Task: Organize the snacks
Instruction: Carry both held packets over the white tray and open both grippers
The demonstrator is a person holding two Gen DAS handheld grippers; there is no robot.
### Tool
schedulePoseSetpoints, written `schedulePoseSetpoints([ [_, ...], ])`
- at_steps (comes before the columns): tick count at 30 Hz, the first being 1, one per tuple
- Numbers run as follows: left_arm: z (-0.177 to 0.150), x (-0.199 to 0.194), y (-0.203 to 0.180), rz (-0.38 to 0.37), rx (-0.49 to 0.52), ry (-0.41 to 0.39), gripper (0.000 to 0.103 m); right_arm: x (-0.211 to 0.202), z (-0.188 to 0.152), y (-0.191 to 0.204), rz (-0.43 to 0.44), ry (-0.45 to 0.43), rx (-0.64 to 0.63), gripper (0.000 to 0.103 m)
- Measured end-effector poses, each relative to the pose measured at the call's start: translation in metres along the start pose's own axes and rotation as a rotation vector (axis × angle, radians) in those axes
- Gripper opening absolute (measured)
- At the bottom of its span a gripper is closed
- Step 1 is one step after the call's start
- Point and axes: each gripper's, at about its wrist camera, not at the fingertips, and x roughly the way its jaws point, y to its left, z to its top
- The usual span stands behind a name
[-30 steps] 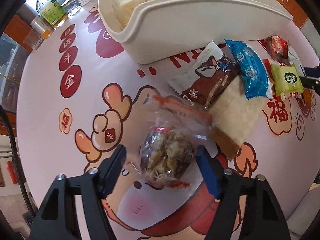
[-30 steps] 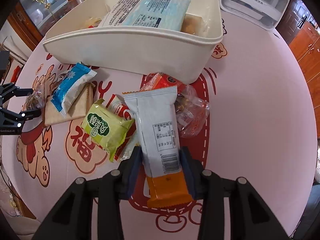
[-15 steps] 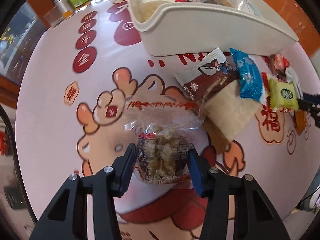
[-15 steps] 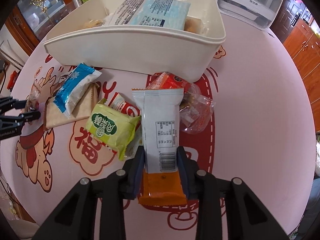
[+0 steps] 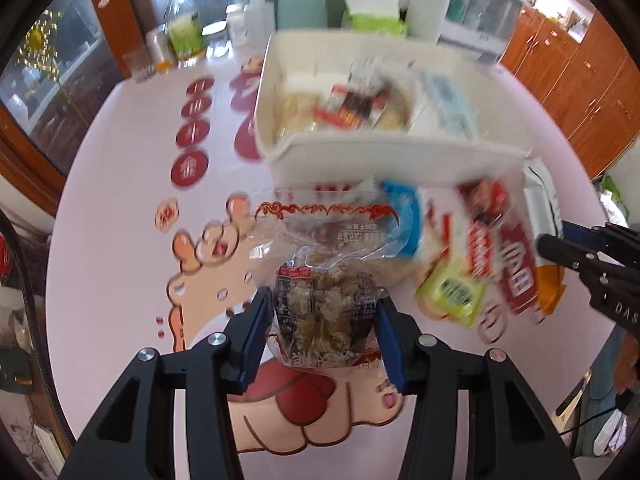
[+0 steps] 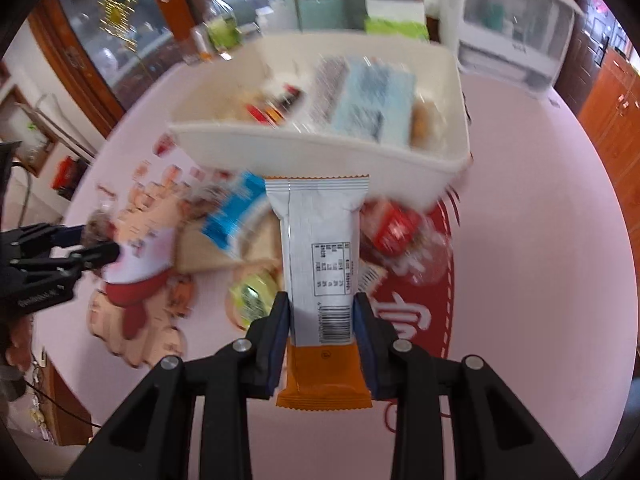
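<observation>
Above pink table (image 5: pixel 120 208), each hand-held gripper clamped: left (image 5: pixel 322 330) around clear snack bag (image 5: pixel 326 316), right (image 6: pixel 322 326) around white-orange bar (image 6: pixel 320 264).

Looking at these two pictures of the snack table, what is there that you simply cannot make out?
- Left wrist view: packets inside the white bin are smeared by motion blur; their labels are unreadable.
- Left wrist view: the clear nut bag in the left hand-held gripper hides the table beneath.
- Right wrist view: the white-and-orange bar in the right hand-held gripper covers snacks behind; its print is too small.
</observation>
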Motion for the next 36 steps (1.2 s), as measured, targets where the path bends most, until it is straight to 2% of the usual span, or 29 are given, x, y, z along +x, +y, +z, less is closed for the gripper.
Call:
schedulePoseSetpoints([
  [9,0.082,-0.058,-0.013,0.03,0.022,-0.148,0.049,-0.08,0.083,0.012,0.038,-0.19,-0.055,0.032],
  [17,0.142,-0.087,-0.02,0.078,0.028,-0.238,0.049,-0.115,0.167,0.015,0.008,-0.295,-0.037,0.032],
  [26,0.183,-0.056,-0.011,0.09,-0.036,-0.221,0.049,-0.093,0.236,0.001,0.03,-0.281,0.05,0.033],
  [36,0.201,-0.004,-0.003,0.102,-0.05,-0.154,0.049,-0.028,0.262,-0.002,0.016,-0.188,0.081,0.033],
])
